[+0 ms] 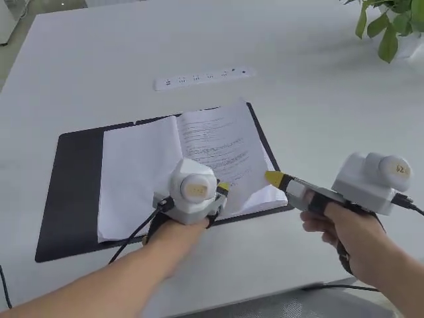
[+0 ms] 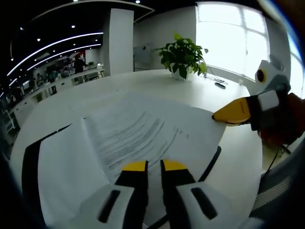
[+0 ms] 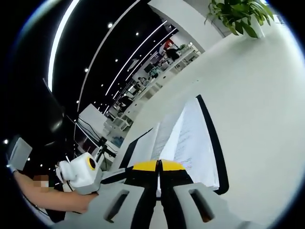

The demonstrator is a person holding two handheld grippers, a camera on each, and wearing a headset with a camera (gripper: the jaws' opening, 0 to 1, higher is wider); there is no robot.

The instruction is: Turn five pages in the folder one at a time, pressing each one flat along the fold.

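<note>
The open black folder (image 1: 73, 199) lay flat on the white table (image 1: 298, 66), straight ahead of both sets of fingers.

On the left gripper (image 2: 154, 167) the fingers (image 2: 135, 167) were all but closed. There was only a thin gap with nothing in it, and the tips were down on the paper near the bottom of the fold.

On the right gripper (image 1: 275, 177) the fingers were closed to a hairline. The yellow tips touched the lower outer corner of the white printed right-hand page (image 1: 218, 146). I couldn't tell whether a sheet was nipped between them or only touched.

My read of the step: picking up the next page at that corner. To do it well:
- Take one sheet only. More sheets appeared to lie under it, so slide the corner loose before closing.
- Lift low and carry it in an arc over the fold, toward the blank white left-hand sheet (image 1: 136, 172) beside the left fingers.
- Get the left fingers off the fold before the page comes over.
- Then run them along the fold end to end with the flat of the tips, under light pressure. That should avoid creasing the paper or tearing it at the binding.

Writing: there were rows of printed text on the right-hand page, too small to read. The white power strip (image 1: 202, 78) beyond the folder had no legible label. No brand was readable on any of it.
</note>
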